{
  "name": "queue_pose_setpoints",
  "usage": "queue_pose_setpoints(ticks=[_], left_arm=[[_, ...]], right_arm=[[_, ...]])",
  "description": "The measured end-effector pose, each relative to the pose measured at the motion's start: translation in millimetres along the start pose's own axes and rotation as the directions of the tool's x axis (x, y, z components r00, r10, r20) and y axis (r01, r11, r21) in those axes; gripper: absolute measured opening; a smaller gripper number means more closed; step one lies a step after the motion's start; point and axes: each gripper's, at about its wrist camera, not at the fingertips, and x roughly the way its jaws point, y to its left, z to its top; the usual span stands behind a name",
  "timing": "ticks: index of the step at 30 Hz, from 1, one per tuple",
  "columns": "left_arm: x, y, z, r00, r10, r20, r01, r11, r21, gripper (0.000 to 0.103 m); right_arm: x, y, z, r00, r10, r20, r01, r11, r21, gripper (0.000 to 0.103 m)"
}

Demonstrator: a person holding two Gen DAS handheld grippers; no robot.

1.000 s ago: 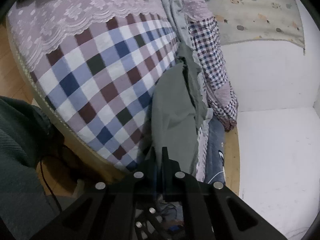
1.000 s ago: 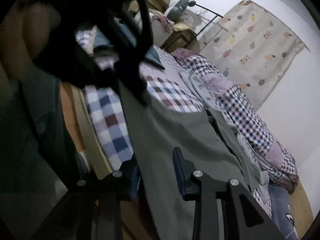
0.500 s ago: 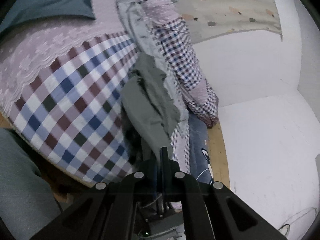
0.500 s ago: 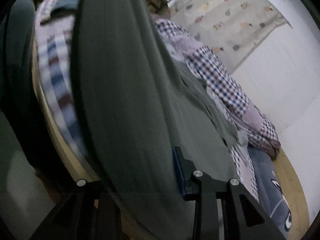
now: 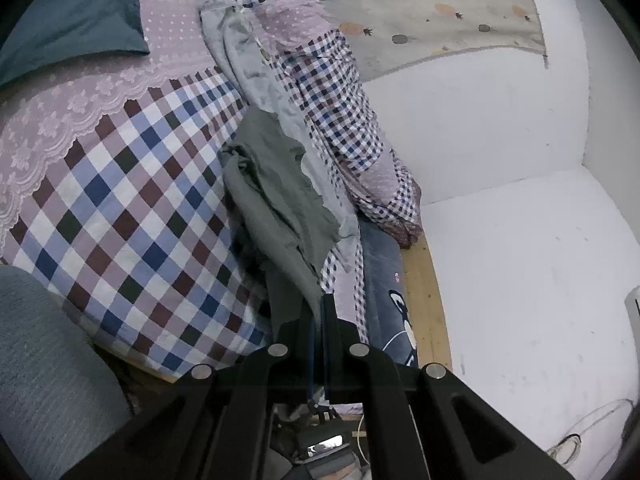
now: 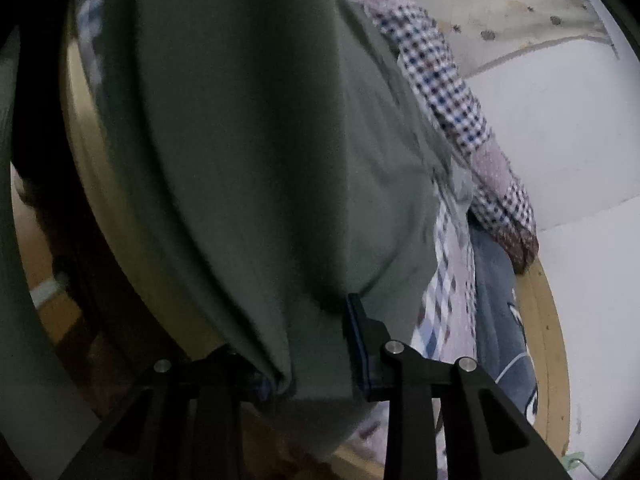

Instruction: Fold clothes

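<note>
A grey-green garment (image 5: 276,196) lies bunched along the checked bed sheet (image 5: 120,208) and stretches down to my left gripper (image 5: 322,308), which is shut on its lower edge. In the right wrist view the same grey-green garment (image 6: 256,152) hangs close to the lens and fills most of the frame. A thick fold of it drops between the fingers of my right gripper (image 6: 296,340), whose jaws stand wide apart. The blue pad of the right finger (image 6: 358,328) shows; the cloth hides the left fingertip.
A light grey garment (image 5: 256,72) and a rolled small-check quilt (image 5: 340,104) run along the bed beside the white wall (image 5: 500,160). A teal pillow (image 5: 68,20) lies at the top left. A dark blue blanket (image 5: 384,280) and the wooden bed frame (image 5: 424,292) are at the foot. A knitted sleeve (image 5: 44,360) is at the lower left.
The left gripper has moved along the bed with the garment held in it. The cloth has swung up in front of the right camera and now covers most of its view.
</note>
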Motion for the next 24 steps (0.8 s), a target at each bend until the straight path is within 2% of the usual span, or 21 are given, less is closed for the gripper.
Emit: queue_pose_setpoints(ticks=[5, 12, 15, 19, 22, 24], left_arm=[[-7, -6, 6, 1.0, 0.005, 0.016, -0.005, 1.0, 0.013, 0.001], [-2, -7, 4, 1.0, 0.017, 0.0, -0.017, 1.0, 0.008, 0.001], [1, -12, 2, 1.0, 0.017, -0.011, -0.017, 1.0, 0.01, 0.001], [3, -23, -1, 0.999, 0.027, -0.033, -0.026, 0.999, 0.033, 0.001], [7, -33, -4, 0.998, 0.033, -0.047, -0.031, 0.998, 0.055, 0.001], [8, -38, -5, 0.998, 0.033, -0.054, -0.03, 0.997, 0.065, 0.001]], right_arm=[[5, -1, -23, 0.998, -0.012, -0.069, 0.01, 0.999, -0.031, 0.031], [-10, -19, -41, 0.997, -0.061, -0.037, 0.06, 0.998, -0.028, 0.029], [-23, -9, -44, 0.997, -0.08, -0.013, 0.079, 0.994, -0.079, 0.029], [-55, 1, -46, 0.997, -0.058, 0.052, 0.064, 0.991, -0.119, 0.031], [-85, -11, -31, 0.991, -0.015, 0.13, 0.016, 1.0, -0.007, 0.034], [-110, -21, -13, 0.975, 0.009, 0.221, -0.033, 0.994, 0.103, 0.045]])
